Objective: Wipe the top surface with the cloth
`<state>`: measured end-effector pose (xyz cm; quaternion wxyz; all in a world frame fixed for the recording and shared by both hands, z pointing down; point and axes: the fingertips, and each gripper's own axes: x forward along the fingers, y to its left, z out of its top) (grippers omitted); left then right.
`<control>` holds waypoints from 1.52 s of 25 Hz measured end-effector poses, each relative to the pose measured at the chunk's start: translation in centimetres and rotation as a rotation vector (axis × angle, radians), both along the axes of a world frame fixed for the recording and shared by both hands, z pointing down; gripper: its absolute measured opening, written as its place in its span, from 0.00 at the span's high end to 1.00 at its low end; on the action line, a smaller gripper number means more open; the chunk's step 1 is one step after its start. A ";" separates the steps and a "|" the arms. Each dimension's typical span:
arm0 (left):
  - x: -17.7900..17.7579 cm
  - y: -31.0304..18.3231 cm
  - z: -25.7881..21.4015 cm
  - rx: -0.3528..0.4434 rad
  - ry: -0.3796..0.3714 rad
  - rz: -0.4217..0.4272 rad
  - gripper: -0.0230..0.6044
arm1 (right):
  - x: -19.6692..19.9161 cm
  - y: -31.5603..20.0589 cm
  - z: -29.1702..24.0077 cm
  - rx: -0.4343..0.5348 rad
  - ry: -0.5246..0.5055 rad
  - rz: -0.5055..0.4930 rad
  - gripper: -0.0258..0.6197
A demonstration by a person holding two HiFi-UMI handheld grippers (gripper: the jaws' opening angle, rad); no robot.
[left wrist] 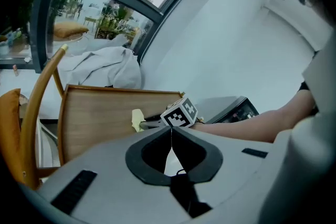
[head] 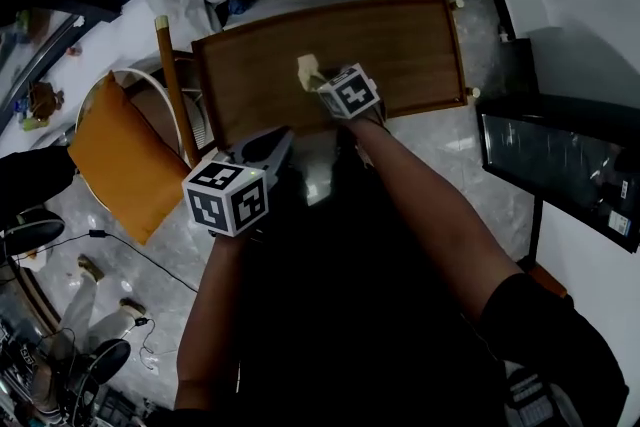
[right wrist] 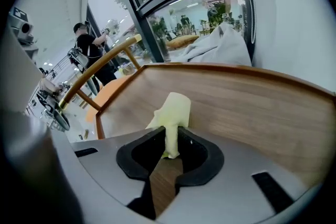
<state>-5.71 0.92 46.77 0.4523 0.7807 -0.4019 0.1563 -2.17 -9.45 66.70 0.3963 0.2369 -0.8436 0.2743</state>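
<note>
Cloth (right wrist: 172, 108) pinched by right tongs (right wrist: 169, 135) on wooden top (head: 400, 45), left tongs (left wrist: 171, 131) clenched empty, chair (head: 122, 160) alongside

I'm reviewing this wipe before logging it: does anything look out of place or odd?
Only the cloth: the right gripper pinches it into a narrow upright wad, so little of it seems to lie flat on the wooden top. No spill or damage shows.

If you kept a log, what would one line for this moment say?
right gripper: shut on yellow cloth | cloth: over wooden top | left gripper: shut, empty
</note>
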 end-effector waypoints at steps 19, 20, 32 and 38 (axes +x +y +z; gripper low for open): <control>10.9 -5.3 0.8 0.007 0.047 0.008 0.94 | 19.3 -5.3 -0.9 0.054 0.076 0.149 0.84; 11.2 -5.3 0.9 0.007 0.049 0.010 0.94 | 20.1 -5.5 -0.9 0.061 0.081 0.158 0.84; 14.5 -5.2 0.8 0.008 0.068 0.050 0.94 | 28.3 -7.5 -2.4 0.063 0.180 0.355 0.84; 14.9 -4.7 0.5 0.012 0.085 0.059 0.94 | 30.0 -7.8 -2.6 0.042 0.246 0.410 0.84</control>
